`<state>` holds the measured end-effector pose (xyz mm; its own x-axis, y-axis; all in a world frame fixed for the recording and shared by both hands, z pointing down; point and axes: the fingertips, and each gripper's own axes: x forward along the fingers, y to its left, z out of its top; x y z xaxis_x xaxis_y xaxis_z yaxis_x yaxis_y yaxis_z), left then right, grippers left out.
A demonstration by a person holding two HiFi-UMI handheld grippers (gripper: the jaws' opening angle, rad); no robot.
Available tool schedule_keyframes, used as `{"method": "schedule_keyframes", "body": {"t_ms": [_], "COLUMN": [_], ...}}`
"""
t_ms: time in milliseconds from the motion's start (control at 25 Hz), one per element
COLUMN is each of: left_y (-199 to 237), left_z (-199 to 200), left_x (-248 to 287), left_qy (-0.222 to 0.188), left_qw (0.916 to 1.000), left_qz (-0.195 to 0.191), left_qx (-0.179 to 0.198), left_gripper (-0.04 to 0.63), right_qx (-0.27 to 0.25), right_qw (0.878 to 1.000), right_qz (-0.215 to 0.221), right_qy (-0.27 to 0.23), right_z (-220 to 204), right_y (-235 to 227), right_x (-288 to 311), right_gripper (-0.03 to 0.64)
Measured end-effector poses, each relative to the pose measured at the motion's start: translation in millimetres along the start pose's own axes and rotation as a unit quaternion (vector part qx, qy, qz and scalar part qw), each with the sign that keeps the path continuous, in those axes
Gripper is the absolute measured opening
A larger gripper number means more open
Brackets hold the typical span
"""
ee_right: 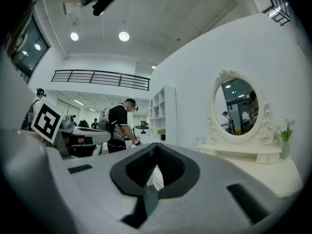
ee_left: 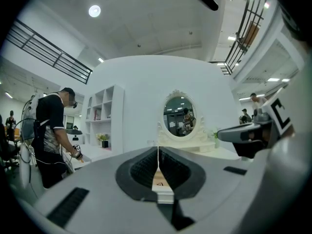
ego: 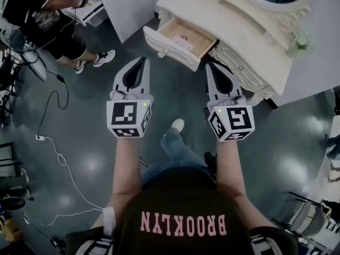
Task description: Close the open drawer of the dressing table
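The cream, carved wooden dressing table [ego: 239, 36] fills twelve to two o'clock in the head view. Its open pale-wood drawer [ego: 169, 48] juts out at twelve, near but apart from the left gripper [ego: 142, 62] and right gripper [ego: 211, 67]. Both have jaws pressed together and empty (handy for pushing). Meet the drawer front squarely and push straight in. A black-clad bystander [ego: 48, 20] at ten o'clock and a white floor cable [ego: 58, 161] at eight lie well off the path.
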<state>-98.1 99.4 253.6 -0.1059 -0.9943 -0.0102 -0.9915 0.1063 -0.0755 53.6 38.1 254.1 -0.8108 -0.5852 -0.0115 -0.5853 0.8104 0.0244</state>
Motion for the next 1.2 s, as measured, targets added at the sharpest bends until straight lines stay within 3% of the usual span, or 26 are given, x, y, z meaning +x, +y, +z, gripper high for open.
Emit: {"method": "schedule_keyframes", "body": {"t_ms": [720, 1200], "left_y": [34.6, 60.4], "left_z": [-28.2, -40.3], "left_x": [181.9, 234.0], "left_qy": [0.046, 0.047], "left_qw": [0.9969, 0.9951], "left_qz": [-0.063, -0.078], "left_qx": [-0.011, -0.040], "left_gripper": [0.006, 0.006], "right_qx": [0.035, 0.015], "right_qw": [0.997, 0.995], "right_qz": [-0.067, -0.080], "right_qy": [0.026, 0.055], "right_z": [-28.7, -35.6], "right_y": [-112.3, -129.7], "right_x": [123.2, 172.8], "right_gripper": [-0.003, -0.003]}}
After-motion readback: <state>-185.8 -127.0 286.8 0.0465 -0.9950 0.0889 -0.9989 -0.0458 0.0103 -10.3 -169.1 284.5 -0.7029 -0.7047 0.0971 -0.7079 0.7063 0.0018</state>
